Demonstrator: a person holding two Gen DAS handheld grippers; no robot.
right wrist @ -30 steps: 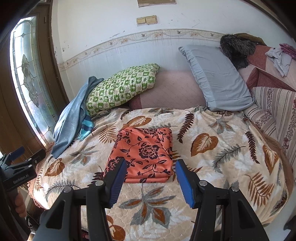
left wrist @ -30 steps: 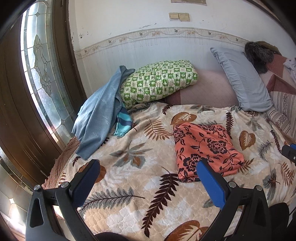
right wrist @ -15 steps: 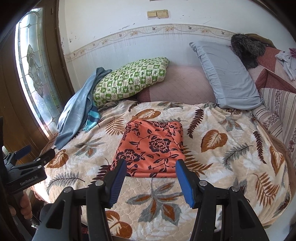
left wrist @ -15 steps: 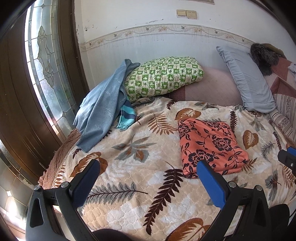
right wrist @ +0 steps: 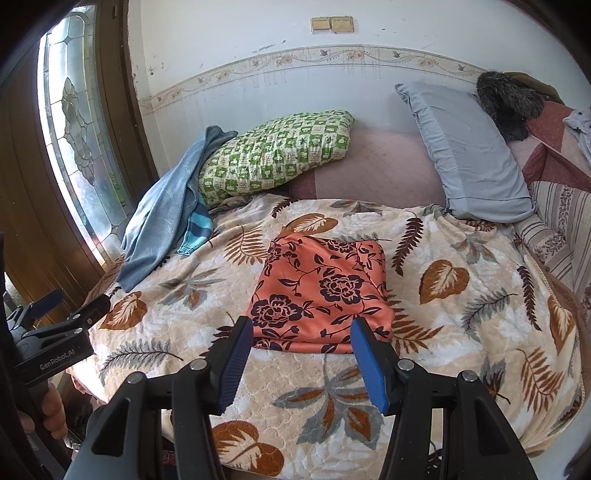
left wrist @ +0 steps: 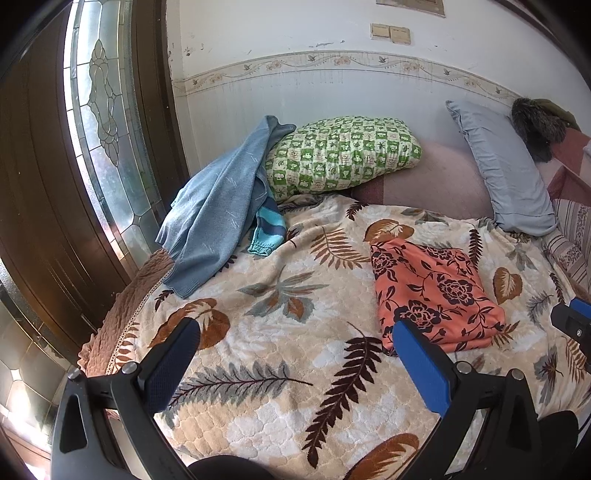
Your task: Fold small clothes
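Orange floral cloth [right wrist: 320, 291], leaf-print blanket [right wrist: 461, 325], green-check pillow [right wrist: 273, 158].

One legible marking only: white lettering "GenRobot.AI" on the black plastic body of the left gripper [right wrist: 55, 321], seen at the left edge of the right wrist view, text running slightly uphill to the right. No other text, nos. or signs readable in either view; the beige wall switch plates [right wrist: 332, 24] show no readable marks, and the fabrics carry patterns only.
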